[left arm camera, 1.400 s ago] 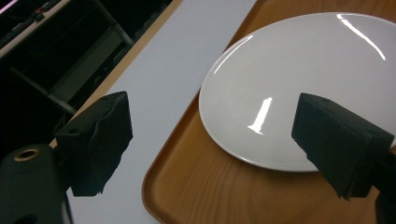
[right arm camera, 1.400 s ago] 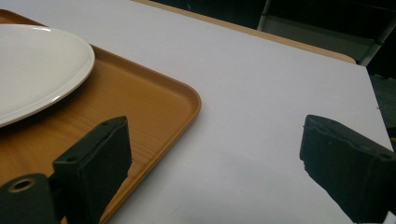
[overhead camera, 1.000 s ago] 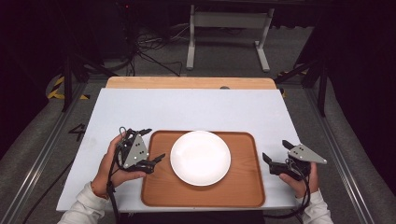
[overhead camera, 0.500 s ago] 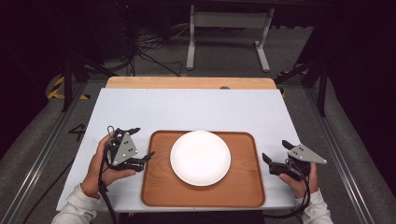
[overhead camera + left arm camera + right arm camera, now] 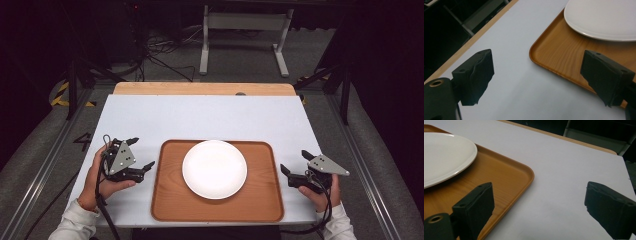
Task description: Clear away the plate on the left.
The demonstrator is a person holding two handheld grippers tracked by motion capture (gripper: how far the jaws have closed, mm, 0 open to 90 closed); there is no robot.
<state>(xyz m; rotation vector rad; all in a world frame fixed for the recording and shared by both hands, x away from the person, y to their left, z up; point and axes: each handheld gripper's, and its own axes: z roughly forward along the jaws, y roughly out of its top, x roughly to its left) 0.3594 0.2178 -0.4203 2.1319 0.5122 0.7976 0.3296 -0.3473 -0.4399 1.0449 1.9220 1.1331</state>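
Note:
A round white plate [image 5: 214, 169] lies in the middle of a brown wooden tray [image 5: 170, 200] on the pale table top. My left gripper [image 5: 143, 152] stands open just left of the tray's left edge, with nothing between its fingers. In the left gripper view the left gripper [image 5: 540, 75] has its jaws wide apart, with the tray's corner [image 5: 559, 57] and the plate [image 5: 604, 17] ahead. My right gripper [image 5: 294, 161] is open beside the tray's right edge. The right gripper view shows this gripper [image 5: 539, 207] empty too, with the tray [image 5: 499, 177] and plate [image 5: 444, 155] at the left.
The white table top [image 5: 200, 115] stretches beyond the tray to a wooden strip [image 5: 200, 88] at its far edge. A metal stand [image 5: 245, 30] and cables [image 5: 160, 50] are on the dark floor beyond. Rails run along both sides of the table.
My left gripper has drawn back to the left, off the tray's left edge, and now rests beside the tray. The right gripper, tray and plate have not moved.

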